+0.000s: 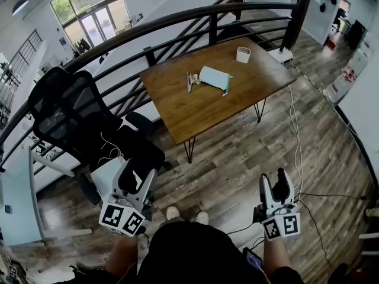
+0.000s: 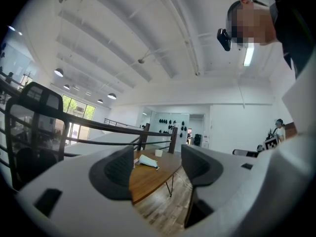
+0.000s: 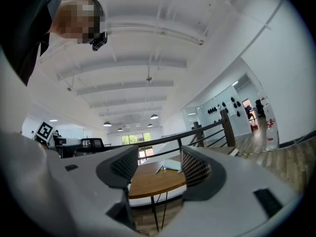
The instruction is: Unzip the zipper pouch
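Pale blue pouch (image 1: pixel 214 77) is lying flat near the middle of the wooden desk (image 1: pixel 195 114), well away from both tools; its zipper is too small to read from here. A small pale item (image 1: pixel 190 80) is lying just beside the pouch on its left, and I cannot tell what it is. A white cup (image 1: pixel 243 54) is standing nearer the desk's far edge, apart from the pouch.

The person is standing on the plank floor (image 1: pixel 237 152), back from the desk, and is holding both tools low and close to the body. The left tool (image 1: pixel 137 179) is pointing towards the desk with its jaws spread apart, released, and the far-off desk and pouch are showing through the gap. The right tool (image 1: pixel 275 185) is likewise released, jaws wide apart, framing the same distant desk.

A black mesh chair (image 1: pixel 77 123) is standing left of the desk, beside the dark railing (image 1: pixel 177 22).
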Demonstrator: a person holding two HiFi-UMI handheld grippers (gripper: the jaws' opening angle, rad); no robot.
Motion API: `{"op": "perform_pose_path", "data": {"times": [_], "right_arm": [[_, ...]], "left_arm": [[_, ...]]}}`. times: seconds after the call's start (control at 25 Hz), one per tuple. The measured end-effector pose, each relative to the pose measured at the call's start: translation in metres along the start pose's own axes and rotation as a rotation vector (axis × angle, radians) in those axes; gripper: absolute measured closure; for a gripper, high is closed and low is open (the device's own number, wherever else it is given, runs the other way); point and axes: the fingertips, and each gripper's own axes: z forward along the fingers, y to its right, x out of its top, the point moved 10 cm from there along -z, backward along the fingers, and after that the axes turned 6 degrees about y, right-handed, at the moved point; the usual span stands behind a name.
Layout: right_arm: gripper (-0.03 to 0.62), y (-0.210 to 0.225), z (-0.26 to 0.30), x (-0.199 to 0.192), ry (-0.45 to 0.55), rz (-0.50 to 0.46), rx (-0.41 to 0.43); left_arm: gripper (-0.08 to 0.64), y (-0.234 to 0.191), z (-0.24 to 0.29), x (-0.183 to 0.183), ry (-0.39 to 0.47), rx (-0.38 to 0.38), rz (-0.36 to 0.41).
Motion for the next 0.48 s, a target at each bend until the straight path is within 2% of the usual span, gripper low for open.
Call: {"op": "perform_pose_path", "data": {"times": [0.28,0.48], "right_arm": [[0.344,0.007,0.004,-0.004,-0.014,0.002,-0.014],[0.346,0.011,0.018,-0.005,-0.016,-0.025,-0.041]], "left_arm": [[0.268,-0.001,0.014,-0.004,-0.014,-0.012,0.009],[0.268,-0.012,0.043,-0.012,-0.012,-0.053,-0.002]]}}
